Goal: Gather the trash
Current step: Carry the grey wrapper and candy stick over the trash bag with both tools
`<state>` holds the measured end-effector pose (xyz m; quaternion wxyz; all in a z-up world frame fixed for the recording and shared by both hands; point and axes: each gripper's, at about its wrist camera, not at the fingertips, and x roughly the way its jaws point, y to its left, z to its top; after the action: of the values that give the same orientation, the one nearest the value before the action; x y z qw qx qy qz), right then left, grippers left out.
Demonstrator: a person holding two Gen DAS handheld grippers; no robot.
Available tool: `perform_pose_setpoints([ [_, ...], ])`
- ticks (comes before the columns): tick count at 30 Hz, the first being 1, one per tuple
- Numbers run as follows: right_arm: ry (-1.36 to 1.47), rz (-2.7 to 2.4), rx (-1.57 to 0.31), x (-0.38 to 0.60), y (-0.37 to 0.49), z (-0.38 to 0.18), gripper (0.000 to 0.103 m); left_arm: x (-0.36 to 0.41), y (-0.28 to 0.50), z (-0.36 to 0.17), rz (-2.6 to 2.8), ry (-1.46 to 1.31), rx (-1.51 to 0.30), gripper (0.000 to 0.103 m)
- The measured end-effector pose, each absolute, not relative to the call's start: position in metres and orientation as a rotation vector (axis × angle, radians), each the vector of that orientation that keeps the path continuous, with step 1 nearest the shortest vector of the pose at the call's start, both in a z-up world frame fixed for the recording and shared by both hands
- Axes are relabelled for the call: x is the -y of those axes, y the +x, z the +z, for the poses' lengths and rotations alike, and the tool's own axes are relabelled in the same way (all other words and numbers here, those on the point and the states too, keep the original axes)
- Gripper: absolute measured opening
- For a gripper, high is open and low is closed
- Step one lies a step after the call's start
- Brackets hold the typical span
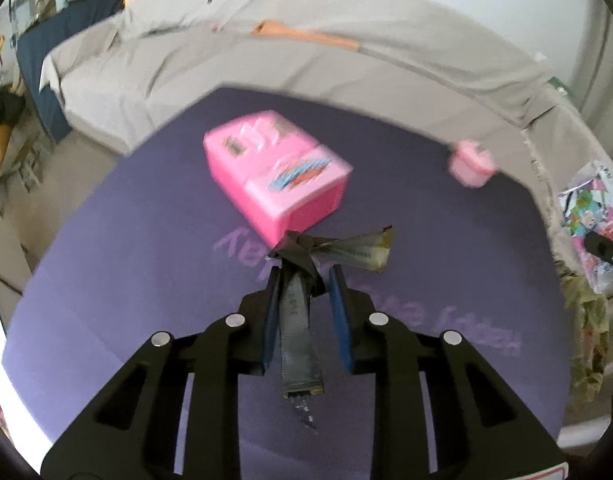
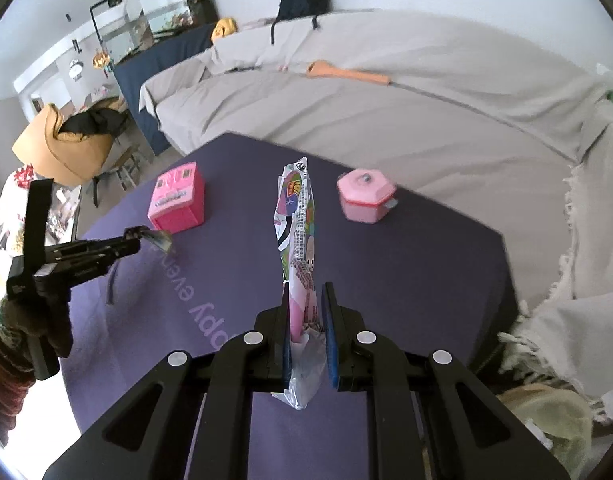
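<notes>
While both of your grippers hold trash, nothing is in a bin yet. Your left gripper (image 1: 302, 276) pinches a dark wrapper (image 1: 302, 320). Your right gripper (image 2: 306, 300) squeezes a bright bag (image 2: 298, 216) above the purple mat (image 2: 426, 260). I see no bin.

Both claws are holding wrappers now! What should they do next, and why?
Probably carry both pieces away to wherever the trash goes; no bin shows in these views. The left claw is shut on a dark wrapper, the right claw on a colourful wrapper, both lifted off the purple table. Only the pink box and pink pot are left there.
</notes>
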<state>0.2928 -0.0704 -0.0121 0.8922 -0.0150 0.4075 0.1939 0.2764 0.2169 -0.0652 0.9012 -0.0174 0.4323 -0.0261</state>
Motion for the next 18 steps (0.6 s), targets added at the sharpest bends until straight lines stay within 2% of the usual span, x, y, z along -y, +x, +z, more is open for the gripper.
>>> perform_pose_setpoints([
  [9, -0.013, 0.339, -0.68, 0.123, 0.23, 0.046, 0.014, -0.146, 0.232, 0.027, -0.196, -0.021, -0.694, 0.023],
  [18, 0.112, 0.201, -0.601, 0.224, 0.162, 0.063, 0.014, -0.033, 0.204, 0.056, -0.423, -0.014, -0.664, 0.023],
])
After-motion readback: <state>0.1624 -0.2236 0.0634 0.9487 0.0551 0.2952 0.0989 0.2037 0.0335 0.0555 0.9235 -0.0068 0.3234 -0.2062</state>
